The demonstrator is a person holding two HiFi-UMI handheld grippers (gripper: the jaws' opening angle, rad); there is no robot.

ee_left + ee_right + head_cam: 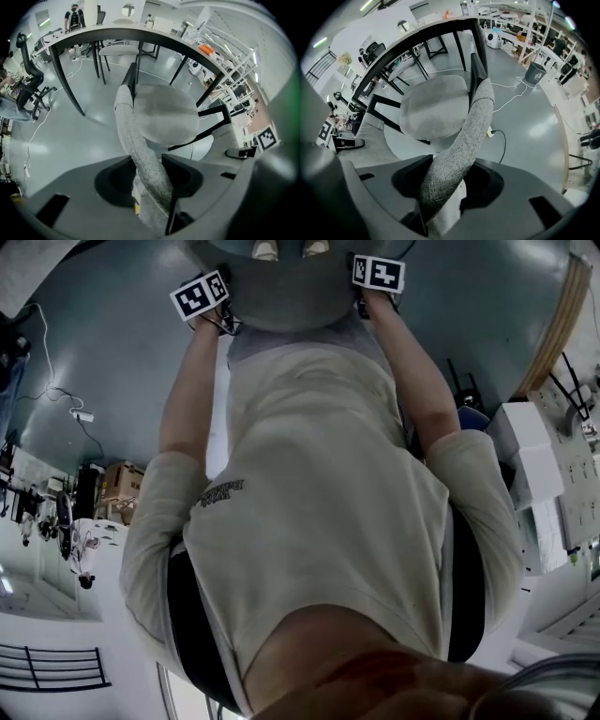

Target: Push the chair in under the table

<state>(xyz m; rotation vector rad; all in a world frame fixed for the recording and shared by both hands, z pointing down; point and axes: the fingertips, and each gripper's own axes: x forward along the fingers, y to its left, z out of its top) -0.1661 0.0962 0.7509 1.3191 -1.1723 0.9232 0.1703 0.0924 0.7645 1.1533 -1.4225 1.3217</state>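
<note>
The chair has a grey fabric seat point(166, 115) and a curved grey backrest point(133, 140) on a black frame. It stands facing a table point(140, 35) with a light top and black legs, the seat's front near the table's edge. My left gripper point(147, 164) points steeply down, and the backrest's top rim fills the gap between its jaws. The same holds for my right gripper point(447, 173) on the backrest point(473, 126), beside the seat point(433, 110). In the head view both grippers point(214, 315) point(375, 296) sit on the chair point(281, 292) at arm's length.
Another chair point(119, 49) stands beyond the table. A black office chair point(28, 89) is at the left. A cable point(511, 93) lies on the grey floor at the right near a bin point(534, 72). A person point(75, 16) stands far off.
</note>
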